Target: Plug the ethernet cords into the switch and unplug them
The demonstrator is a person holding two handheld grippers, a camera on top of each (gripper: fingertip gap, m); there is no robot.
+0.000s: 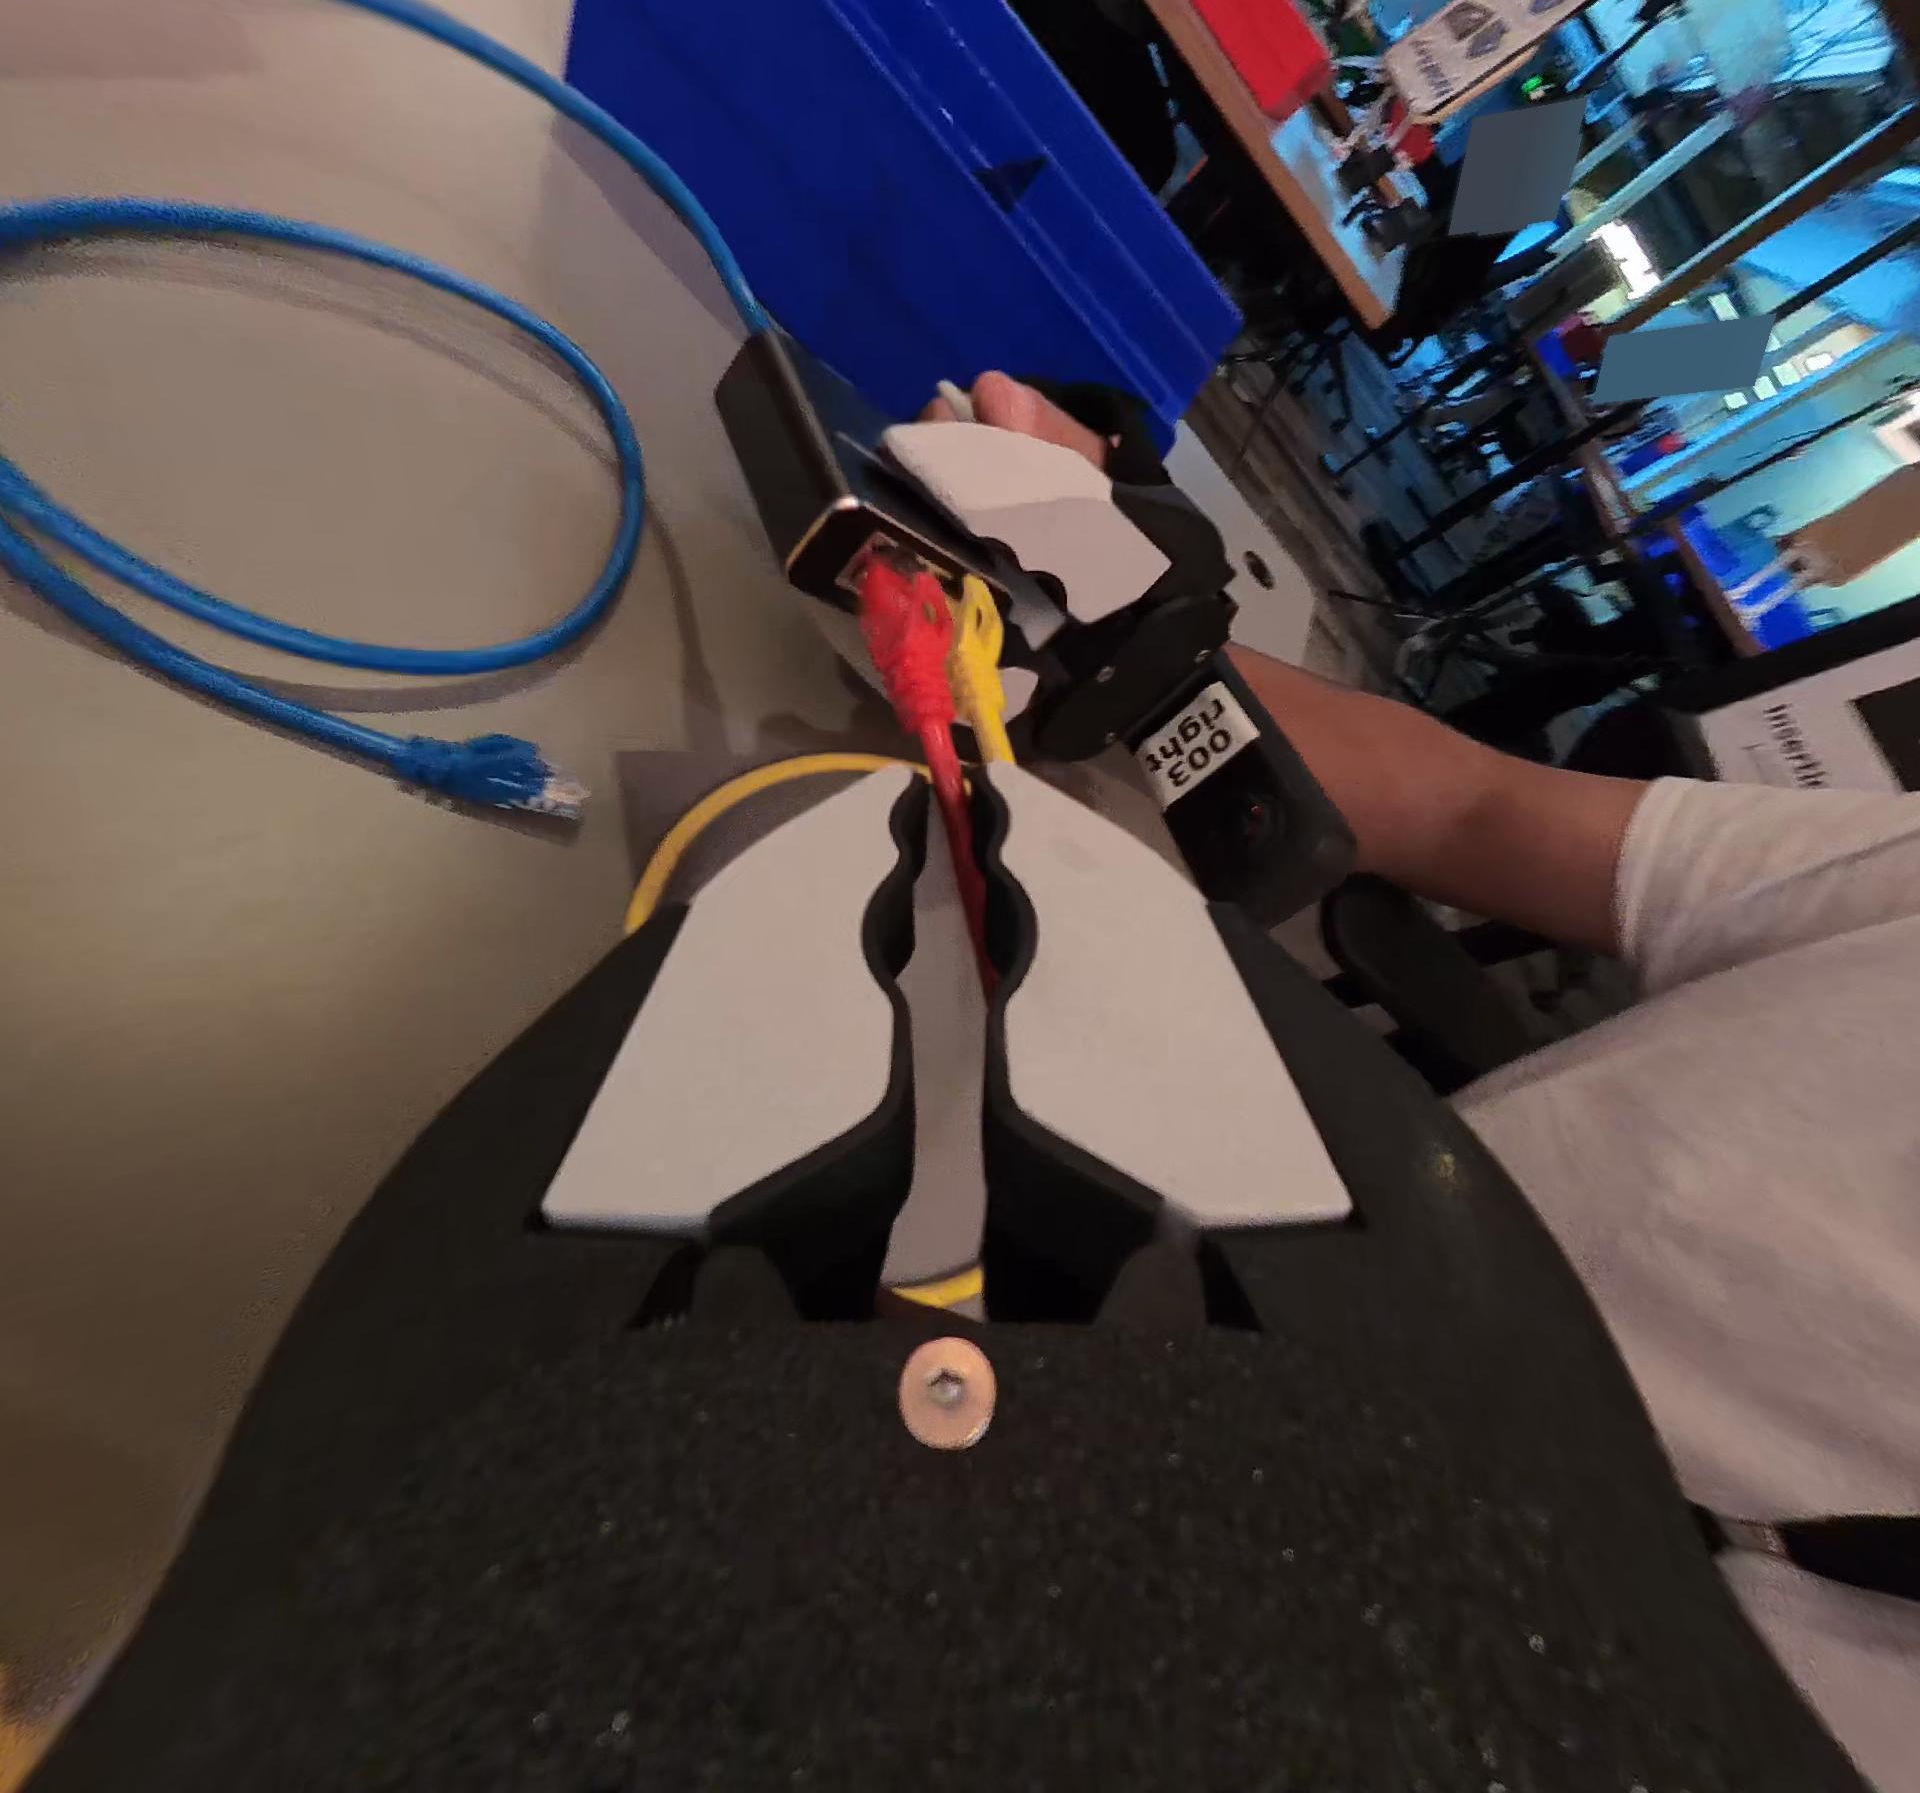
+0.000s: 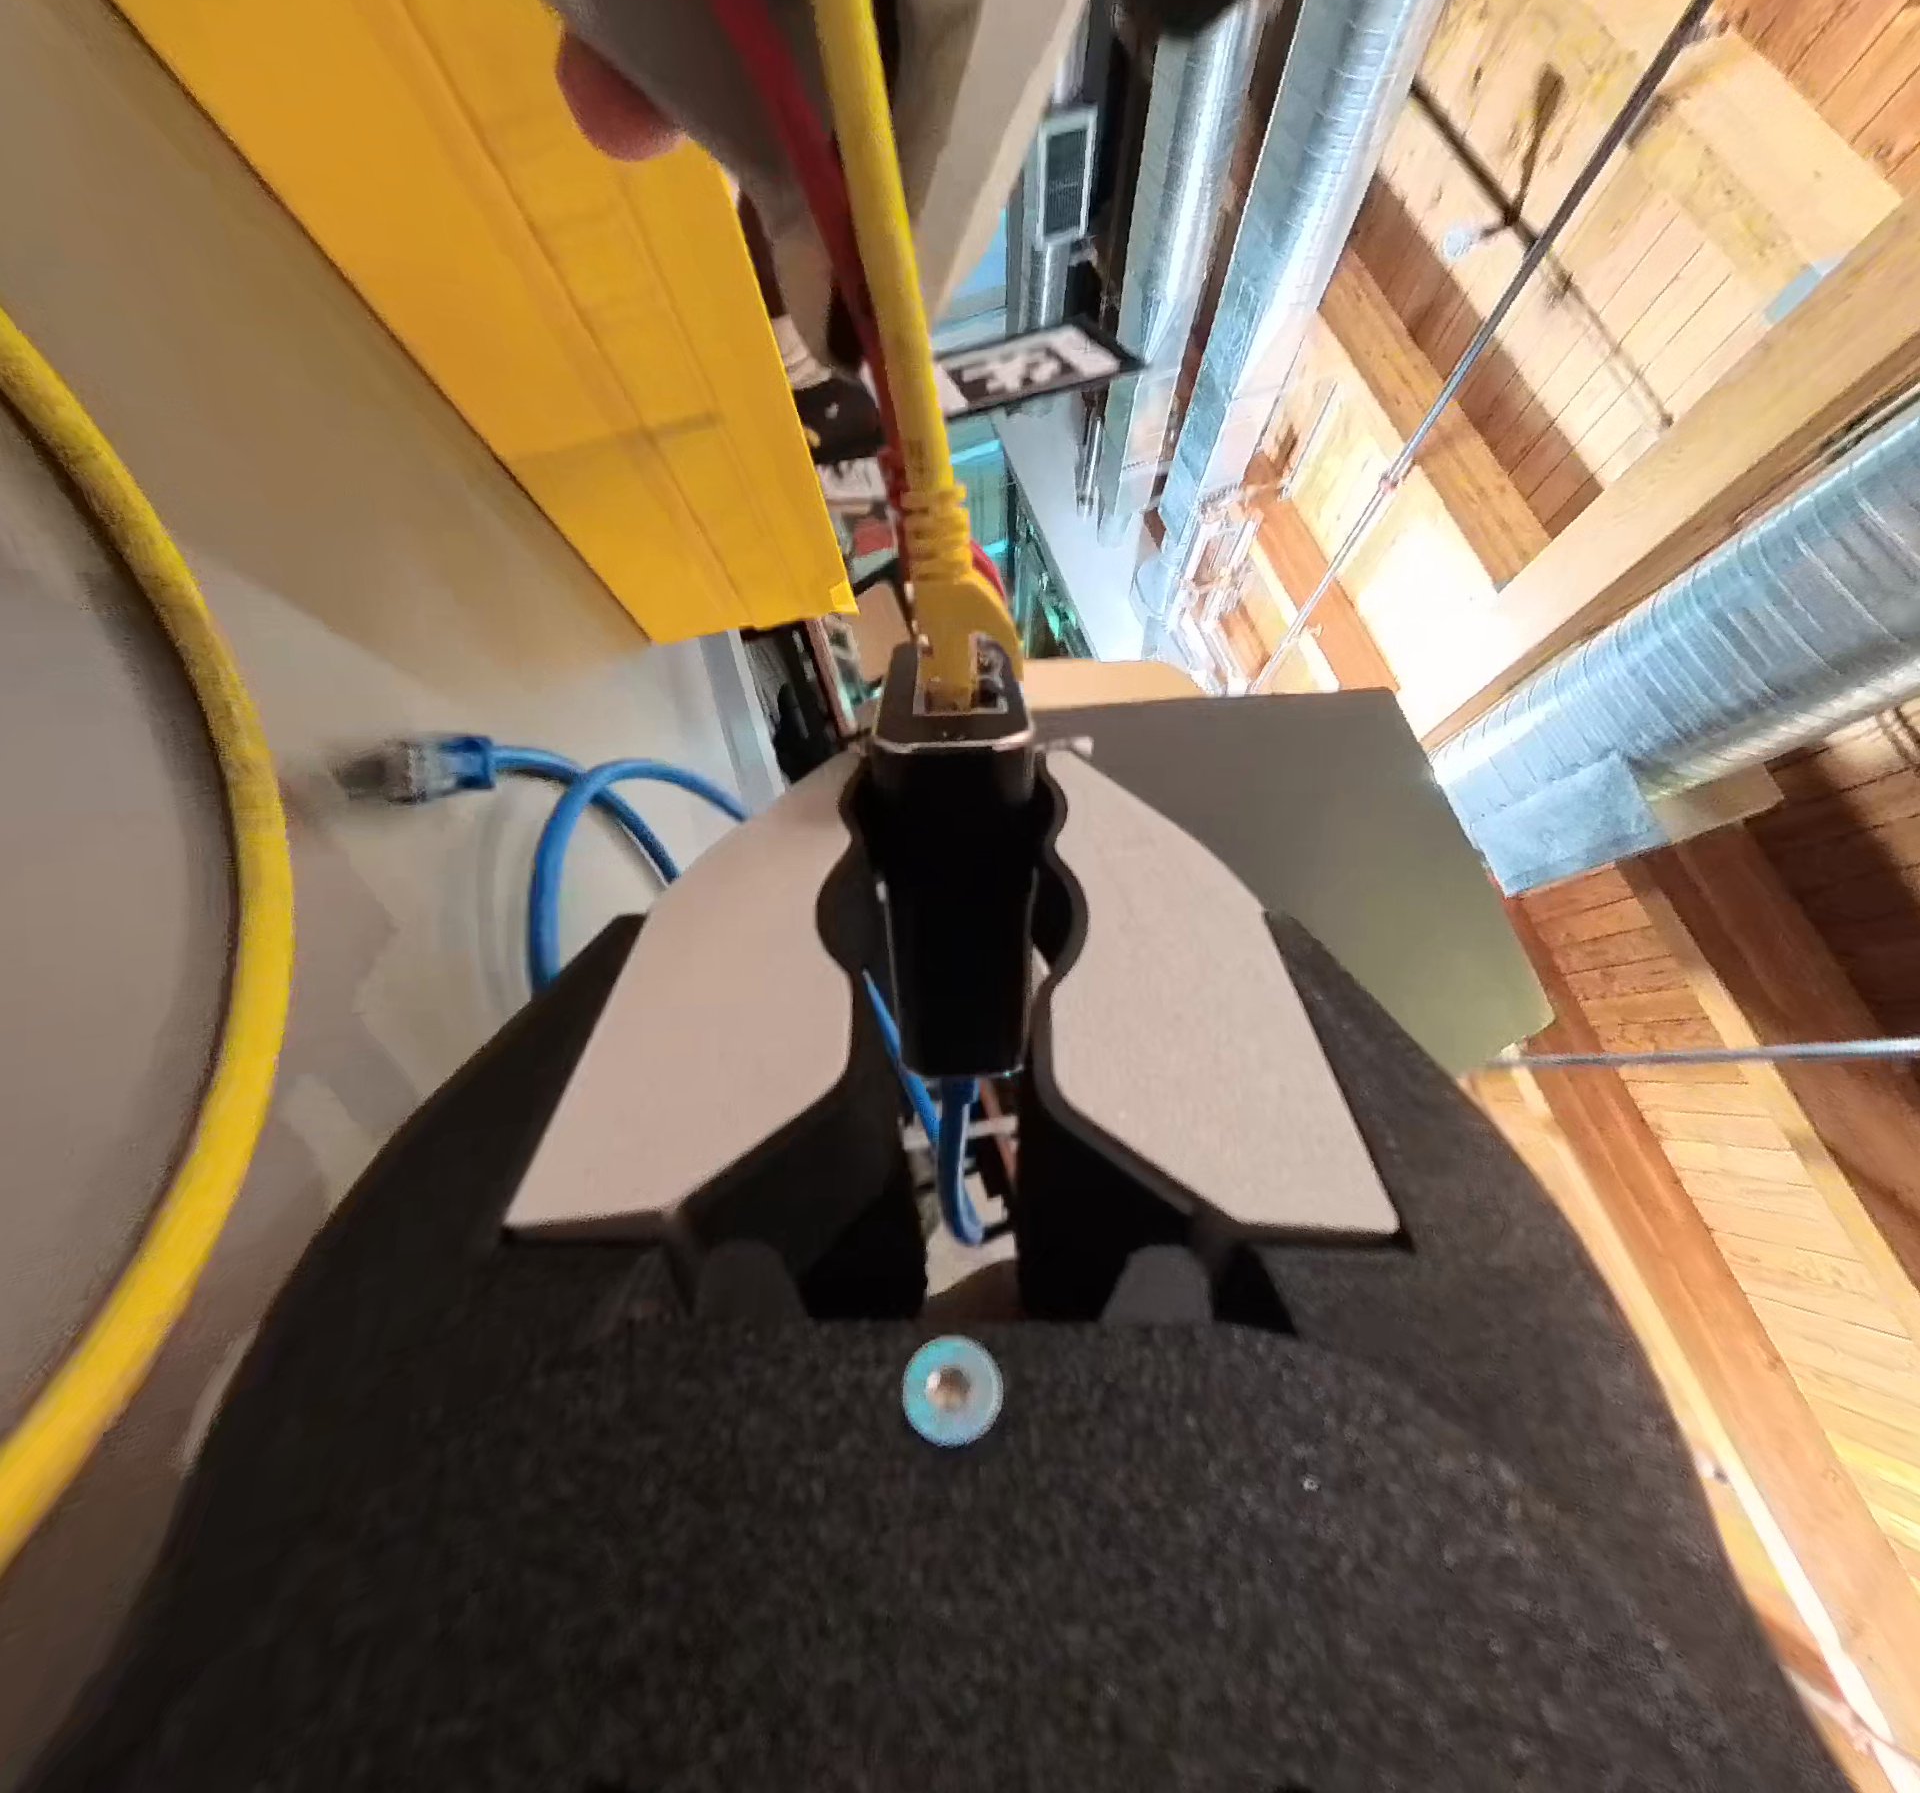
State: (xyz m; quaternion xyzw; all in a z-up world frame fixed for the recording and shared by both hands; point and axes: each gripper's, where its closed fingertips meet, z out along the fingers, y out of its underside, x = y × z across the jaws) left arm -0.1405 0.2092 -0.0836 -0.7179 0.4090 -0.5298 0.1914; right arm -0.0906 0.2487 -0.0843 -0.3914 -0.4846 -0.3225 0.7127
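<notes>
Left wrist view: left gripper [image 1: 948, 808] pinches the red ethernet cord [image 1: 914, 652], plugged beside the yellow cord [image 1: 979, 663] into the black switch [image 1: 831, 486] at 12 o'clock.
Right wrist view: right gripper [image 2: 951, 787] clamps the switch [image 2: 956, 912]; loose blue cord [image 2: 416, 767] at 10 o'clock.

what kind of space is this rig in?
Probably a shared workshop or lab in a converted industrial building. The right wrist view shows exposed metal ducting under a timber ceiling; the left wrist view shows rows of cluttered workbenches and a blue parts bin.
</notes>
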